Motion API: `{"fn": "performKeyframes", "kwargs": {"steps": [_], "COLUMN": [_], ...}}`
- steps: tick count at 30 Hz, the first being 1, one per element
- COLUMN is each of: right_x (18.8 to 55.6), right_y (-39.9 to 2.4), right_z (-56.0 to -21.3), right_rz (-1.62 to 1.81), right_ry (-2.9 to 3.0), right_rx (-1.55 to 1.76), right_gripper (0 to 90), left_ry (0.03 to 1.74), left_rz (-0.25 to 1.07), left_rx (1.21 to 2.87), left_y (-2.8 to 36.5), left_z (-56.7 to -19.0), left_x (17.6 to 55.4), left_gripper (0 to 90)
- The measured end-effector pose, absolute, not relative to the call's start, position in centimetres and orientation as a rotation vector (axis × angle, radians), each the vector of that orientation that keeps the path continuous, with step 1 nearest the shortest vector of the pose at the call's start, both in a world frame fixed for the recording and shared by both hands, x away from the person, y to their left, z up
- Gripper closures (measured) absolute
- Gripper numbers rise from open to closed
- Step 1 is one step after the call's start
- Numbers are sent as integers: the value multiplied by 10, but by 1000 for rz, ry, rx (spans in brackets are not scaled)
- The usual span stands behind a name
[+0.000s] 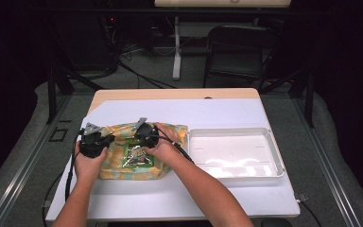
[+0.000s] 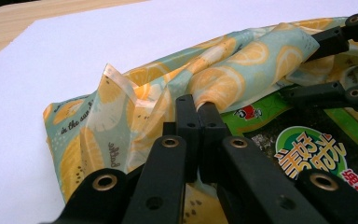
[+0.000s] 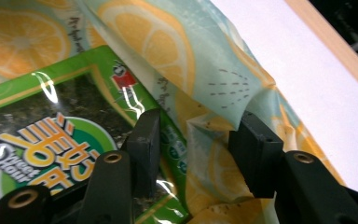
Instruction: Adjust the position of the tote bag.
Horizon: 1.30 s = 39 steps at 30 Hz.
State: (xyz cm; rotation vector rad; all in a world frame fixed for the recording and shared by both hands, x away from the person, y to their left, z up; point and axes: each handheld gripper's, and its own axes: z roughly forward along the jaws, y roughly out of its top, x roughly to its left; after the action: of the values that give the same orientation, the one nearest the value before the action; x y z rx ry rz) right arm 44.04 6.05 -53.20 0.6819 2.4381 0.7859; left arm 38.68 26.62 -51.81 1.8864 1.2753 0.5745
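A lemon-print fabric bag (image 1: 118, 170) lies on the white-covered table at the front left, with a green snack packet (image 1: 138, 156) at its mouth. My left gripper (image 1: 97, 139) is at the bag's left edge. In the left gripper view its jaws (image 2: 198, 121) are shut on a fold of the bag (image 2: 98, 126), beside the packet (image 2: 317, 149). My right gripper (image 1: 144, 135) is over the bag's top middle. In the right gripper view its jaws (image 3: 198, 140) stand open: one pad rests over the packet (image 3: 51, 140), the other beyond the bag's raised flap (image 3: 168, 46), which hangs loose between them.
A shallow white tray (image 1: 276, 156) stands to the right of the bag, close to the right forearm. The white table cover (image 1: 179, 113) stretches behind the bag to the wooden back edge. A dark chair (image 1: 236, 47) and a table leg stand beyond the table.
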Motion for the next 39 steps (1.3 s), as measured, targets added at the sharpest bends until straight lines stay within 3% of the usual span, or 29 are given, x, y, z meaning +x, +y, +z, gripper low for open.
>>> {"fn": "performKeyframes", "kwargs": {"steps": [2, 9, 13, 25, 39], "right_x": [441, 447, 453, 475, 491], "right_y": [60, 57, 56, 58, 59], "right_z": [-532, -530, -529, -531, -543], "right_rz": [779, 789, 807, 842, 829], "right_ry": [2424, 2416, 2415, 2464, 2546], "right_rx": [691, 749, 800, 921, 1044], "right_gripper": [580, 817, 881, 894, 879], "left_ry": [1275, 1276, 1269, 1273, 1313], "left_rz": [575, 585, 606, 660, 632], "left_rx": [1886, 1915, 1938, 2050, 2136], "left_y": [266, 264, 262, 256, 254], "left_z": [-518, -520, -521, -529, -542], "left_x": [387, 387, 387, 391, 398], "left_gripper": [900, 900, 899, 899, 898]}}
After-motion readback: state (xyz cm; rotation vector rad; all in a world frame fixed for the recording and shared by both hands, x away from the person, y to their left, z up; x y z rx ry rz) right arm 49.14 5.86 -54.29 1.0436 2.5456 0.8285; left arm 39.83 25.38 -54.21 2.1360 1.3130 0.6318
